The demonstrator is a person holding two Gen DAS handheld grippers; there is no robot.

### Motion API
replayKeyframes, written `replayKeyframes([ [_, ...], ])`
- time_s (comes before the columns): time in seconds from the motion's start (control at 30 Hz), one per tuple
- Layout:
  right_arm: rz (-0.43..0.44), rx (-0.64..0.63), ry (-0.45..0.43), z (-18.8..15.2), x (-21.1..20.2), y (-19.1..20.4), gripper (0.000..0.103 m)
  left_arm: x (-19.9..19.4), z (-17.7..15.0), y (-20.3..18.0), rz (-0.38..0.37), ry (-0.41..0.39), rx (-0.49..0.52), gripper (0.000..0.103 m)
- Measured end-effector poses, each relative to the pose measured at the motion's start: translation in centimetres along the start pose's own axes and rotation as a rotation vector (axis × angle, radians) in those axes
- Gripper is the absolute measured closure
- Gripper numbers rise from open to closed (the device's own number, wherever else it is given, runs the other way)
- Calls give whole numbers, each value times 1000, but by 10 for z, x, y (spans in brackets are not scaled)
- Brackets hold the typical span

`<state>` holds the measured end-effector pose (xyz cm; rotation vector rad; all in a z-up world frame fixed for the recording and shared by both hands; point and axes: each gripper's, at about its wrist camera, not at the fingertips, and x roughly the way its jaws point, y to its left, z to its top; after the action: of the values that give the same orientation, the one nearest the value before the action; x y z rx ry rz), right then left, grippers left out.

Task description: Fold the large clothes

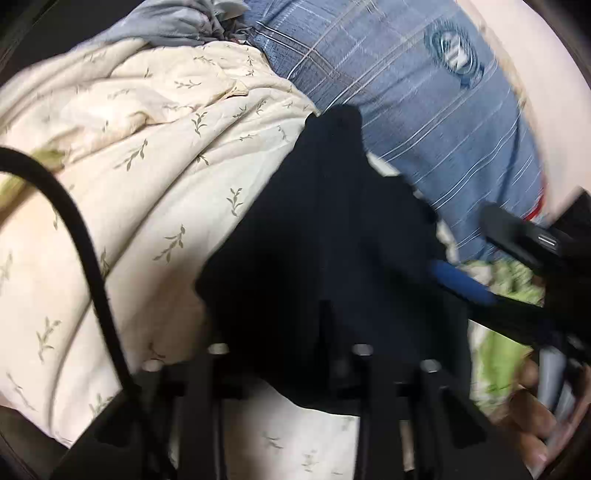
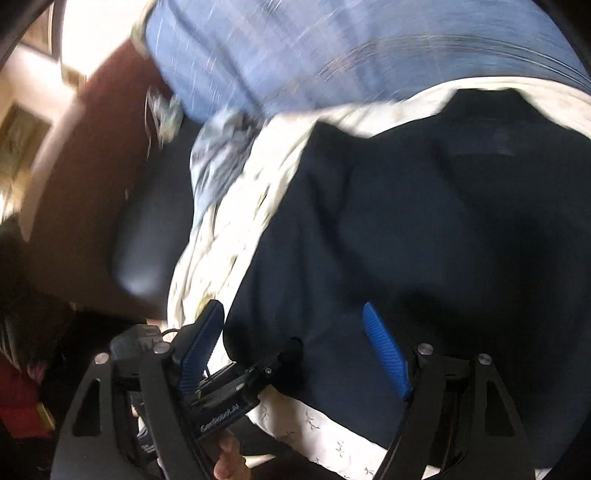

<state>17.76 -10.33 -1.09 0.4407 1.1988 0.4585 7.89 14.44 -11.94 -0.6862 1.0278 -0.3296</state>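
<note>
A dark navy garment (image 1: 314, 221) lies on a cream leaf-print quilt (image 1: 147, 147). In the left wrist view the cloth drapes over my left gripper (image 1: 291, 325) and hides its fingertips; the jaws stand narrow with the fabric pinched between them. The right wrist view shows that same left gripper (image 2: 288, 350) biting the near edge of the garment (image 2: 406, 221). My right gripper (image 2: 291, 306) stands open over the garment, its blue pads (image 2: 386, 354) wide apart and gripping nothing. It also shows in the left wrist view as a blue pad (image 1: 461, 284).
Blue plaid bedding (image 1: 424, 110) lies beyond the garment, with grey cloth (image 1: 166, 22) bunched at the back. A black cable (image 1: 85, 240) loops on the left. Green patterned fabric (image 1: 506, 332) and a hand (image 1: 535, 413) are at the right. Dark brown furniture (image 2: 85, 166) stands left of the bed.
</note>
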Motion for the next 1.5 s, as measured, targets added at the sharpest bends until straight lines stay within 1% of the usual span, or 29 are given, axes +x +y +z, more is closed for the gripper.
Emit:
replayKeyframes([
  [0.1,-41,-46,122,20,38,18,25,-8,0,4,-64,-29,-12,87],
  [0.17,-78,-62,194,31,63,27,25,-11,-2,2,-75,-52,-4,88],
  [0.23,-116,-84,263,39,86,35,25,-13,-5,-6,-53,-78,46,90],
  [0.3,-164,-111,336,44,108,41,21,-14,-7,-17,-28,-104,103,90],
  [0.37,-214,-140,404,44,125,46,16,-15,-10,-29,5,-128,163,91],
  [0.43,-287,-189,458,43,141,51,15,-14,-12,-35,15,-136,186,92],
  [0.5,-350,-237,485,40,150,55,17,-12,-12,-35,21,-133,183,92],
  [0.53,-384,-251,490,38,152,56,25,-11,-11,-35,19,-129,178,92],
  [0.57,-421,-272,493,36,153,58,36,-12,-12,-35,19,-128,181,92],
  [0.6,-461,-294,491,33,153,59,43,-12,-12,-37,21,-131,190,92],
  [0.67,-516,-320,486,30,149,58,71,-13,-15,-43,26,-142,218,92],
  [0.7,-513,-309,479,29,144,56,74,-17,-18,-43,32,-150,236,92],
  [0.77,-483,-291,453,25,131,49,86,-19,-22,-54,49,-169,284,92],
  [0.83,-426,-243,387,24,112,42,89,-22,-28,-65,62,-195,333,92],
  [0.97,-286,-169,225,15,61,24,90,-30,-37,-85,57,-247,431,92],
  [1.1,-152,-114,80,10,7,11,90,-40,-49,-113,27,-290,539,92],
  [1.2,-68,-75,-14,8,-31,0,90,-47,-54,-134,6,-303,615,92],
  [1.27,-27,-52,-72,11,-50,-4,90,-51,-58,-155,-1,-313,689,92],
  [1.3,7,-40,-111,8,-67,-11,90,-53,-62,-167,-9,-316,727,92],
  [1.37,46,-25,-159,2,-84,-15,90,-53,-65,-183,-15,-312,778,92],
  [1.5,124,20,-246,-10,-126,-43,90,-43,-76,-228,-20,-290,882,92],
])
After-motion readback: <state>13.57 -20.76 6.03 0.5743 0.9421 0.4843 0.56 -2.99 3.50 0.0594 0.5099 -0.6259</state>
